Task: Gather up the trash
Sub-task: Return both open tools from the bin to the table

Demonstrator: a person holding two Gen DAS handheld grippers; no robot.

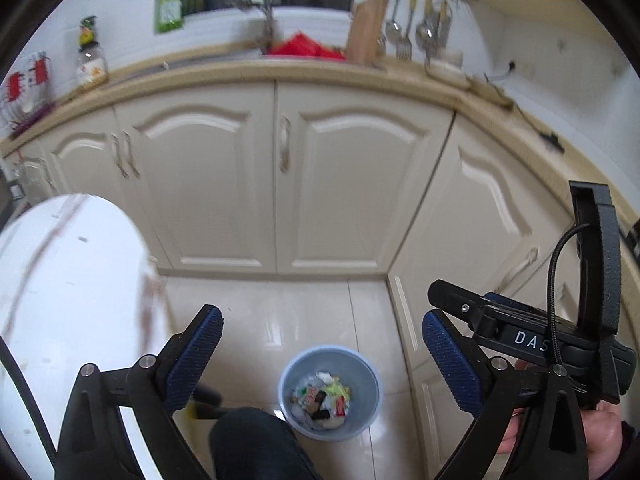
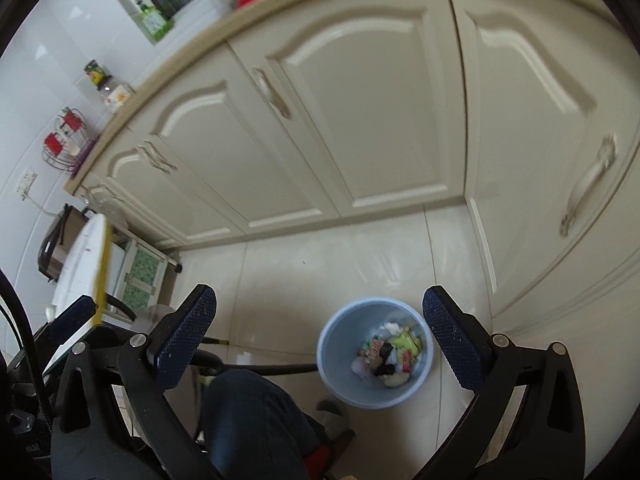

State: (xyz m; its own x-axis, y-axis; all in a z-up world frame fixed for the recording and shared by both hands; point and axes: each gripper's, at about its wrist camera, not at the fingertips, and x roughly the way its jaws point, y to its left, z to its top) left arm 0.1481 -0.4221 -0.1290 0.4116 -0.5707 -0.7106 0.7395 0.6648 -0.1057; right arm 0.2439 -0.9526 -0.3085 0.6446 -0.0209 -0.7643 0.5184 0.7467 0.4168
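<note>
We see both tongs held above a glossy cream tiled floor (image 1: 304, 320) in a kitchen. The left tongs (image 1: 324, 360) stand wide apart, their blue cross-hatched rubber pads (image 1: 196, 356) gripping nothing; the right tongs (image 2: 324, 340) are likewise spread wide and empty, with matching textured blue pads (image 2: 184, 340) on black angular arms. In the left view the right tongs appear at the right edge as a black body with white lettering, held by a bare hand (image 1: 600, 432). Between the pads in both views we see the round pale-blue plastic waste bin (image 1: 288, 384), standing upright on the floor near the corner of the cabinets; it tapers toward the base and holds a loose heap of crumpled trash (image 1: 324, 400) made up of wrappers in yellow, red, brown and white. A dark trousered knee (image 1: 256, 444) rises at the bottom edge just beside the bin. Behind, we see cream cabinet doors with raised arched panels (image 1: 352, 184) and curved metal handles, topped by a beige desk (image 1: 240, 68) carrying a red basin-like object (image 1: 304, 46), a wooden chopping board (image 1: 368, 24) and hanging steel utensils (image 1: 416, 28). At left a smooth white rounded tabletop (image 1: 68, 280) fills the frame; in the right view its edge shows a yellow band.
</note>
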